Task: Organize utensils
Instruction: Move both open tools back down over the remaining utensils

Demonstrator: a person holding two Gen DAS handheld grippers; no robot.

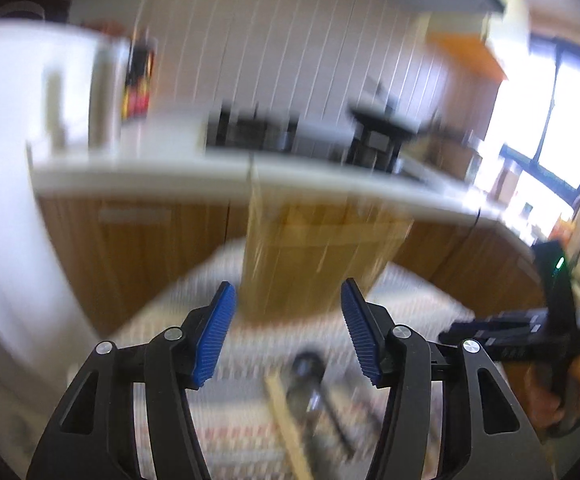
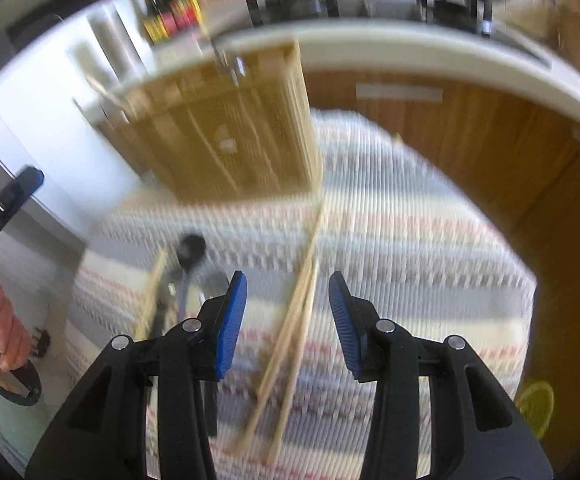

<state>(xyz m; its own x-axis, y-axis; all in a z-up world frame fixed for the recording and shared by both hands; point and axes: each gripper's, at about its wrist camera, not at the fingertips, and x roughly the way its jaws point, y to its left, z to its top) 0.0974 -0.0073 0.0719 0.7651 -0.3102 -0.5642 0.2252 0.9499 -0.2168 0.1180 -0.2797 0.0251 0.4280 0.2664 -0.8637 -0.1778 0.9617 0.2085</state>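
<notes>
The left claw stands about half open with nothing between its blue pads; it hangs over a striped cloth and faces a wooden tray at the cloth's far side. The right claw is likewise part open and empty, tilted down at the same cloth. Both views are blurred, so fine detail is lost.

In the right view a pair of chopsticks lies on the cloth, running from the near edge away toward the tray; its middle stretch passes between the right claw's pads as seen from the camera, but the pads do not touch it. Left of the claw lies a dark spoon, bowl pointing away, with another pale stick just beside it on the left. The tray sits at the far left of the cloth, with long slots; what lies in them cannot be told.

In the left view the spoon and a stick lie below and between the left claw's fingers, on the cloth. The other claw's black body shows at the right edge, held by a hand.

Behind the cloth runs a white-topped bench with wooden doors.
</notes>
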